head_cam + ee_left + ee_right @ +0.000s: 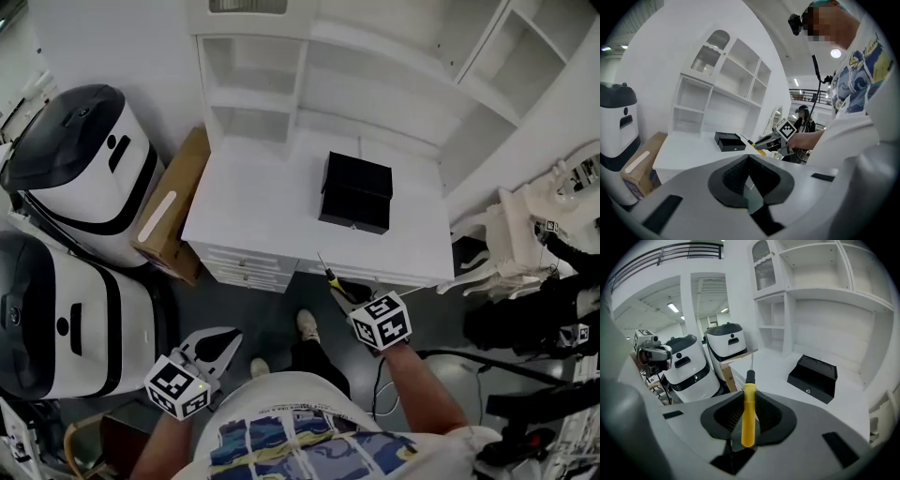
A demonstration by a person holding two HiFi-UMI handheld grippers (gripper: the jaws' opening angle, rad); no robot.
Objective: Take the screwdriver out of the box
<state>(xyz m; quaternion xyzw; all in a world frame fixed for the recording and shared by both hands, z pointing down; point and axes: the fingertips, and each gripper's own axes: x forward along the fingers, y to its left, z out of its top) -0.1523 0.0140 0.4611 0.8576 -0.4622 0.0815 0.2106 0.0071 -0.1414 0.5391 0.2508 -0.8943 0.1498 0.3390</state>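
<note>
Head view: the black box [354,192] is sitting on the white desk [253,216]. The yellow screwdriver [330,277] is being held outside it, by the desk's front edge, by the right hand-held gripper [343,293].

Left gripper view: the left hand-held gripper [749,159] is being held closed, with nothing inside.

Right gripper view: the screwdriver's handle [749,413] is being squeezed between the jaws.
</note>
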